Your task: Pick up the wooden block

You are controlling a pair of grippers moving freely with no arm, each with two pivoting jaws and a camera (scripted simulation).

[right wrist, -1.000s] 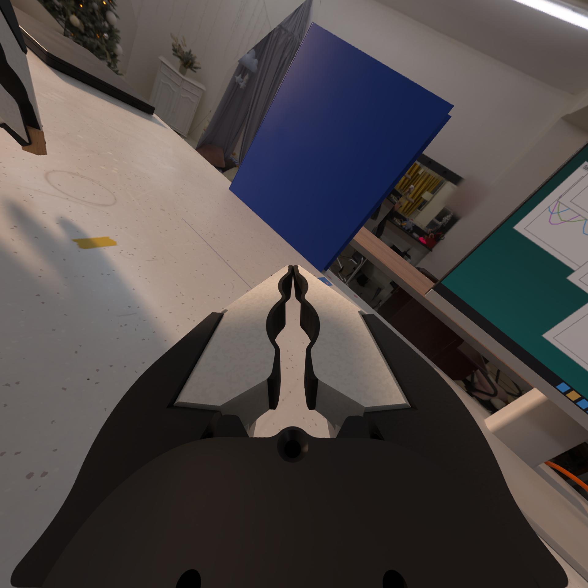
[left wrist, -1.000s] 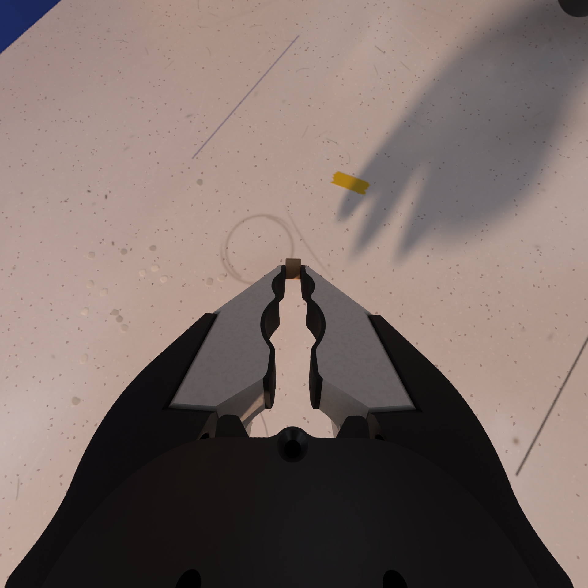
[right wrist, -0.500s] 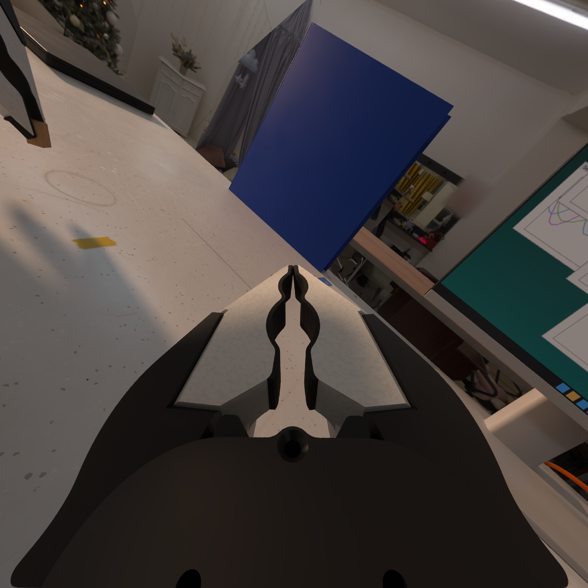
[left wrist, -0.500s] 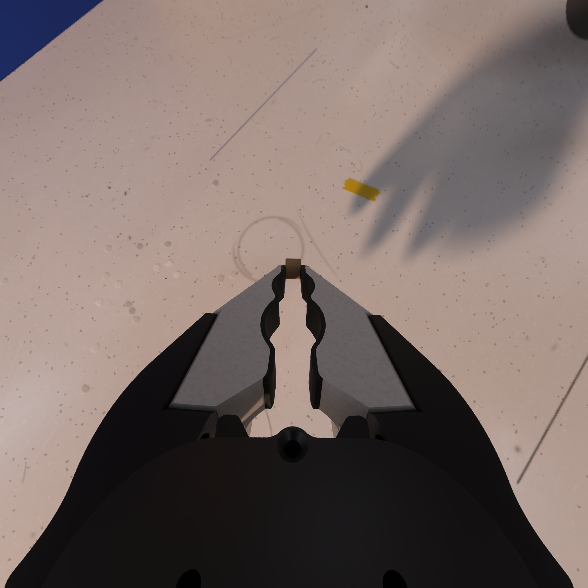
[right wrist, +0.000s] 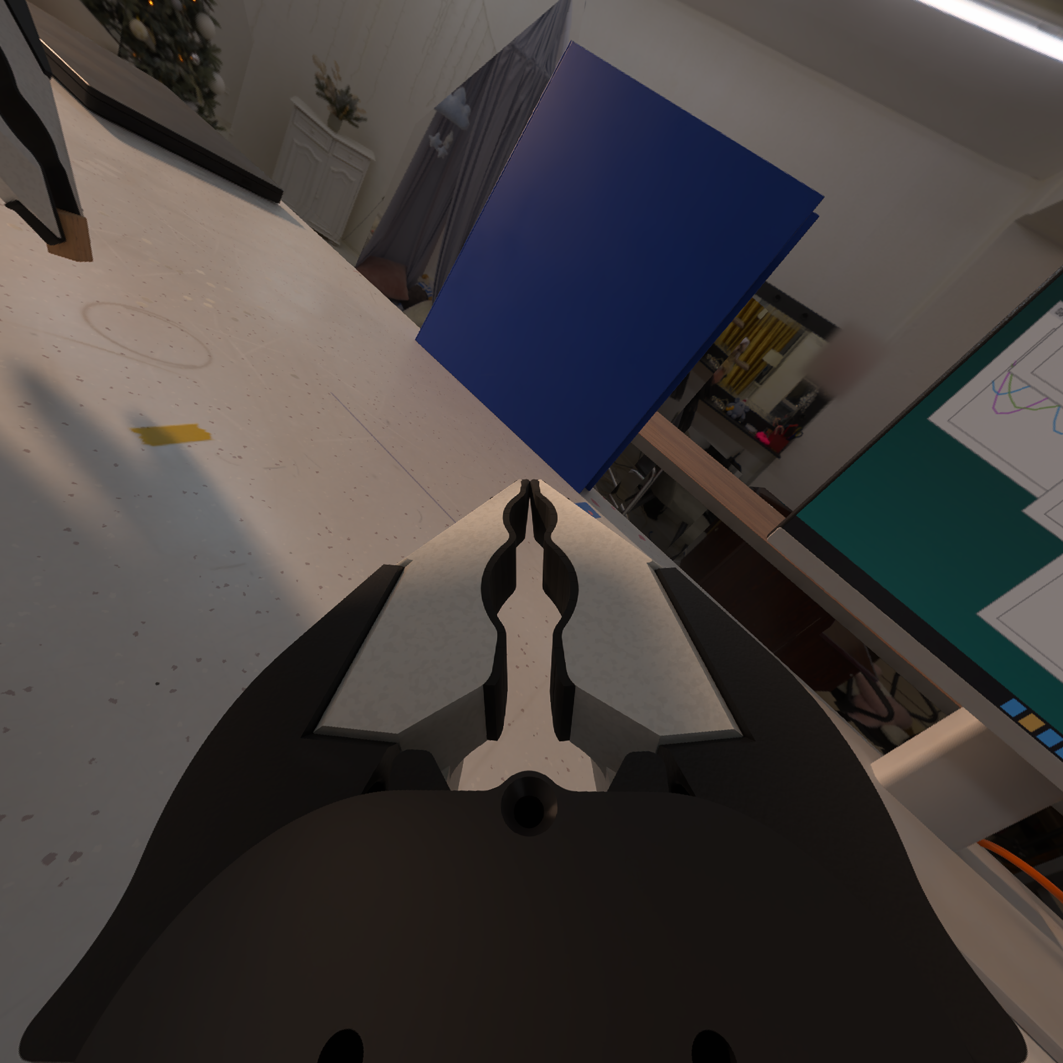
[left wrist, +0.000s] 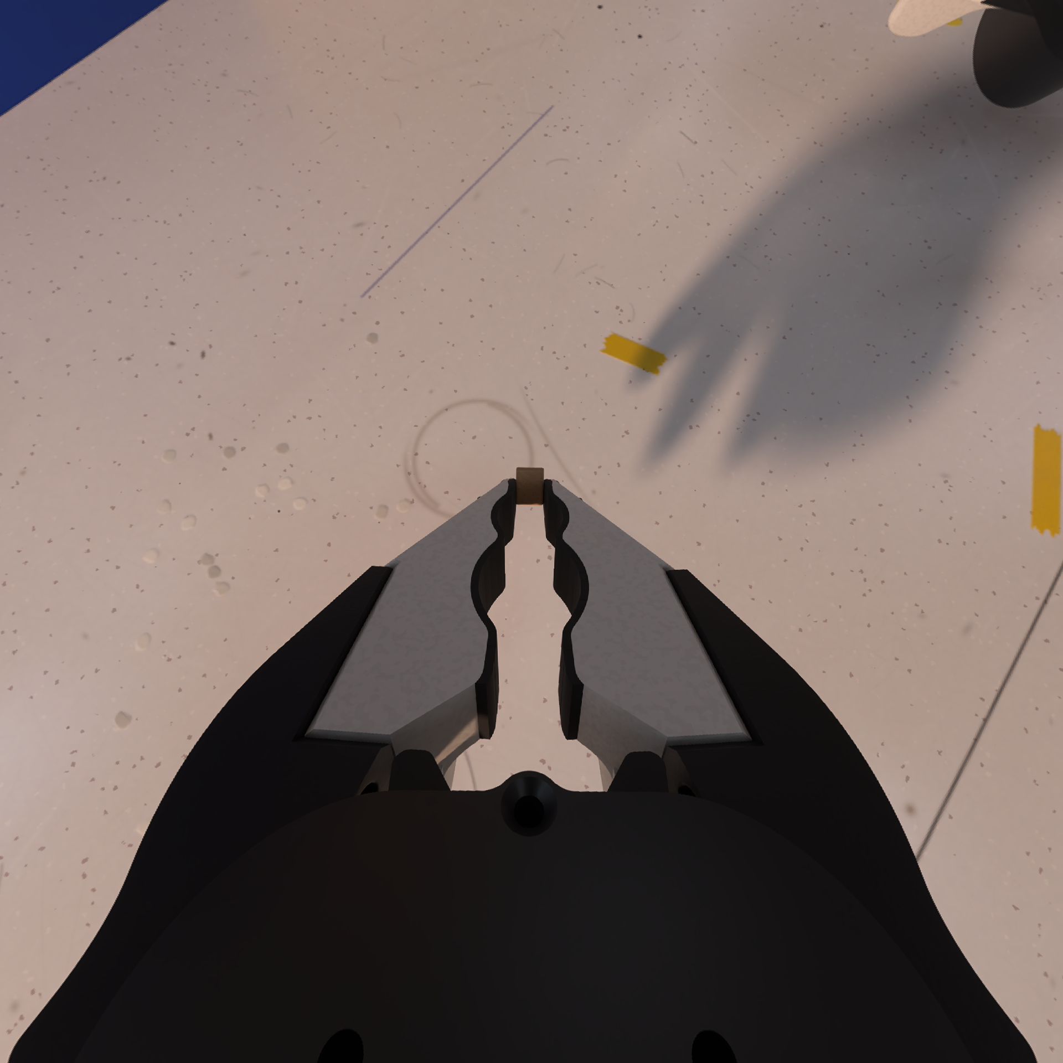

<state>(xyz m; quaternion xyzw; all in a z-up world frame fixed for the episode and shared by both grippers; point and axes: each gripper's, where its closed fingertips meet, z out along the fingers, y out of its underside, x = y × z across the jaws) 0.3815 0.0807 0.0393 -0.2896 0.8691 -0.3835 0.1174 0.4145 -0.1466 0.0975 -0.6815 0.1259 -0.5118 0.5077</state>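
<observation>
The small wooden block [left wrist: 530, 486] is pinched between the tips of my left gripper [left wrist: 530, 492], which is shut on it and holds it above the pale speckled table [left wrist: 287, 287]. In the right wrist view the block [right wrist: 73, 246] hangs at the far left under the left gripper's fingers [right wrist: 34, 144], clear of the table. My right gripper [right wrist: 530, 489] is shut and empty, low over the table near its edge. It also shows in the top right corner of the left wrist view [left wrist: 1012, 52].
A blue panel [right wrist: 621, 276] stands at the table's far side. Yellow tape strips [left wrist: 633, 352] [left wrist: 1046, 486] and a faint ring mark [left wrist: 471, 454] lie on the table. A monitor [right wrist: 949, 517] stands to the right, past the table's edge.
My left gripper has risen with the block in it; the table looks farther off and the block sits higher in the right wrist view. The right gripper has not moved.
</observation>
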